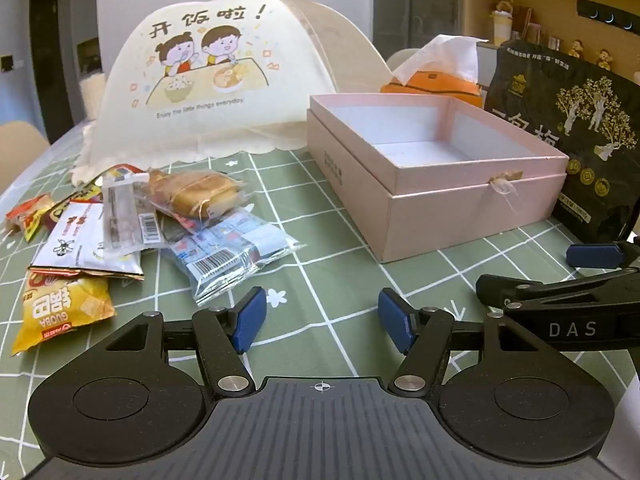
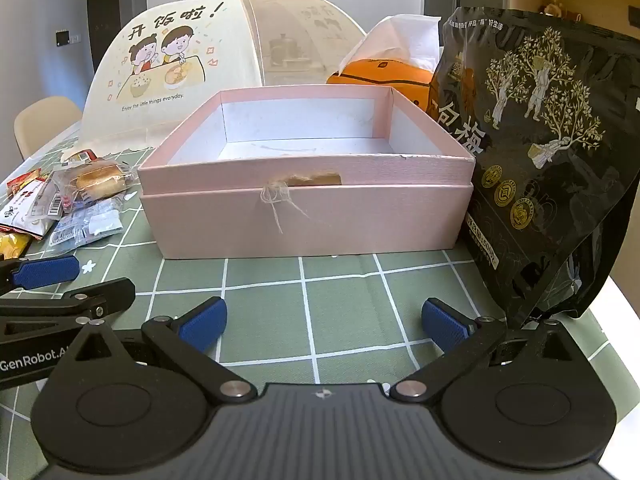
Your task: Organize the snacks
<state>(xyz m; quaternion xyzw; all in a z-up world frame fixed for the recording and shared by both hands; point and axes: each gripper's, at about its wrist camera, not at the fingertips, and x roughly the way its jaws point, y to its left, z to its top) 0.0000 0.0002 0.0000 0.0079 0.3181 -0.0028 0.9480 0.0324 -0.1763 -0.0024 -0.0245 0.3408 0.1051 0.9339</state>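
My tabletop (image 1: 328, 280), under a green checked cloth, carries everything here. At the back stands the big domed food cover (image 1: 208, 80) with its cartoon of two children, and in front of it, to the right, sits the pink box (image 2: 304, 208), lid off and nothing inside, a bit of string hanging on its front wall. Just beside the box on the right leans a tall black bag (image 2: 536, 152) printed with gold trees; it reaches forward close to my right tongs (image 2: 324, 324). Behind the box an orange tissue holder (image 2: 380, 76) peeks out with a white tissue pulled up. The snacks (image 1: 160, 220) lie in a loose heap on the cloth, left of the box and apart from it: a clear-wrapped bun, a blue and white packet, a white packet, a yellow bag (image 1: 60, 308). My left view shows this heap in full, while my right view catches only its edge and looks straight at the box front. My left tongs (image 1: 322, 320) are spread apart with nothing between them, low over the cloth; my right tongs are likewise wide and bare.
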